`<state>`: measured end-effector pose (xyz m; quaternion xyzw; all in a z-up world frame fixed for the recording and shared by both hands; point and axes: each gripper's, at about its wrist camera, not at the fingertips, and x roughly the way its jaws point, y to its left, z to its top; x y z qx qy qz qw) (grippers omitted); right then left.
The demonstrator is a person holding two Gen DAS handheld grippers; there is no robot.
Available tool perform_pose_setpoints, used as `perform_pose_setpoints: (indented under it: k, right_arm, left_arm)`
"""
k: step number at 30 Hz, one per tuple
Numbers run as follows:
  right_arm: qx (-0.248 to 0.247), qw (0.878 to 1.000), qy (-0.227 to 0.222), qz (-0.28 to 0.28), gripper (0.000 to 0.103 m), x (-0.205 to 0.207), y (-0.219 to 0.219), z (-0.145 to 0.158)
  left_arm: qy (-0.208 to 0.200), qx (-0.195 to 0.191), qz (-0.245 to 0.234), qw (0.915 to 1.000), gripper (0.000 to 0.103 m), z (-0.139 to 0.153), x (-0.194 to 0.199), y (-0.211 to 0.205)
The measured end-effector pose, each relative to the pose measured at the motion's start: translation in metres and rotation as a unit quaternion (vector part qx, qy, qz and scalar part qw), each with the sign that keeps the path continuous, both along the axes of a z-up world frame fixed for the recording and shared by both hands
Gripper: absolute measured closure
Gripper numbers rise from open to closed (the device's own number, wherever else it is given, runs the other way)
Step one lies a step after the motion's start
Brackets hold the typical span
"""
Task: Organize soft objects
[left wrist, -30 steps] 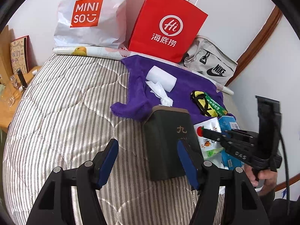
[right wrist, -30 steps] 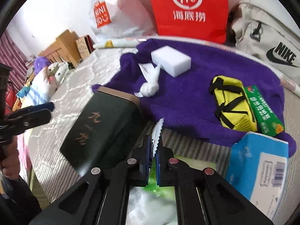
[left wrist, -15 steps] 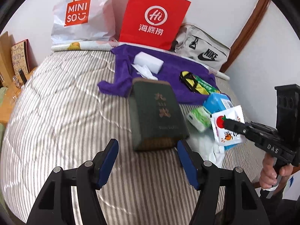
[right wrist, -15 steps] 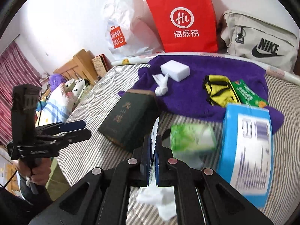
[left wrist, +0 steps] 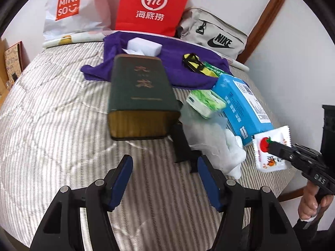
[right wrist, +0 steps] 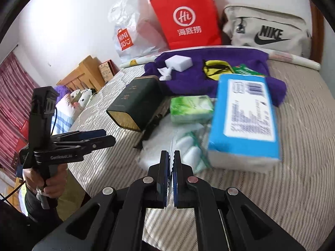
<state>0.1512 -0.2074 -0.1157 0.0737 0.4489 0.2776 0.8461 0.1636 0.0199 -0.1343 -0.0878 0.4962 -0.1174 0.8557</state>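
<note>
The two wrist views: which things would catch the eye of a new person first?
The bright red paper bag standing against the wall at the far edge of the bed draws the eye first. Next, the dark green box lying on the striped mattress, then the small white sachet with a red tomato picture pinched in the shut right gripper.

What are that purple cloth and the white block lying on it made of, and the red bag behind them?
The purple cloth looks like fuzzy terry or microfibre: matte, napped, rumpled at its edges. The white block seems to be foam sponge: matte, with crisp corners and no wrapper visible. The red bag looks like stiff paper: flat creased sides, thin cord handles.
</note>
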Motion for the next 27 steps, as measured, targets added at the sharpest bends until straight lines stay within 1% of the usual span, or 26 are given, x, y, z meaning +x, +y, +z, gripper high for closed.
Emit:
perform_pose_setpoints:
  k: [3, 5, 9, 11, 13, 17, 20, 22, 23, 24, 25, 27]
  right_arm:
    - [0.000, 1.000, -0.005, -0.007, 0.099, -0.010, -0.013, -0.003]
    - [0.006, 1.000, -0.003, -0.012, 0.099, -0.013, -0.022, -0.008]
    - [0.020, 1.000, 0.003, -0.020, 0.099, -0.018, -0.039, -0.015]
    - [0.025, 0.999, 0.003, -0.023, 0.099, -0.020, -0.046, -0.016]
    - [0.031, 0.999, 0.001, -0.026, 0.099, -0.021, -0.053, -0.017]
    - [0.044, 0.999, 0.007, -0.029, 0.099, -0.020, -0.060, -0.024]
    - [0.049, 0.998, 0.012, -0.026, 0.099, -0.021, -0.061, -0.030]
    - [0.051, 0.998, 0.016, -0.025, 0.099, -0.021, -0.061, -0.033]
    - [0.052, 0.998, 0.018, -0.026, 0.099, -0.020, -0.061, -0.034]
    - [0.053, 0.998, 0.020, -0.026, 0.099, -0.021, -0.061, -0.035]
    - [0.054, 0.998, 0.020, -0.025, 0.099, -0.022, -0.061, -0.035]
    - [0.054, 0.998, 0.019, -0.025, 0.099, -0.024, -0.061, -0.035]
  left_arm:
    - [0.001, 0.005, 0.009, 1.0000, 0.043, -0.007, 0.004, -0.010]
    - [-0.001, 0.011, 0.017, 0.9998, 0.049, -0.013, 0.007, -0.017]
    - [0.005, 0.023, 0.023, 0.9995, 0.054, -0.023, 0.015, -0.031]
    - [0.006, 0.031, 0.022, 0.9993, 0.061, -0.024, 0.018, -0.035]
    - [0.008, 0.035, 0.023, 0.9991, 0.063, -0.026, 0.022, -0.040]
    - [0.007, 0.060, 0.027, 0.9978, 0.066, -0.029, 0.025, -0.049]
    - [0.000, 0.095, 0.023, 0.9952, 0.066, -0.031, 0.026, -0.059]
    - [-0.005, 0.107, 0.021, 0.9941, 0.067, -0.031, 0.026, -0.063]
    - [-0.006, 0.105, 0.019, 0.9943, 0.077, -0.030, 0.026, -0.063]
    - [-0.005, 0.095, 0.012, 0.9954, 0.079, -0.030, 0.025, -0.062]
    - [-0.004, 0.094, 0.011, 0.9955, 0.081, -0.029, 0.024, -0.062]
    - [-0.005, 0.107, 0.005, 0.9943, 0.082, -0.028, 0.021, -0.062]
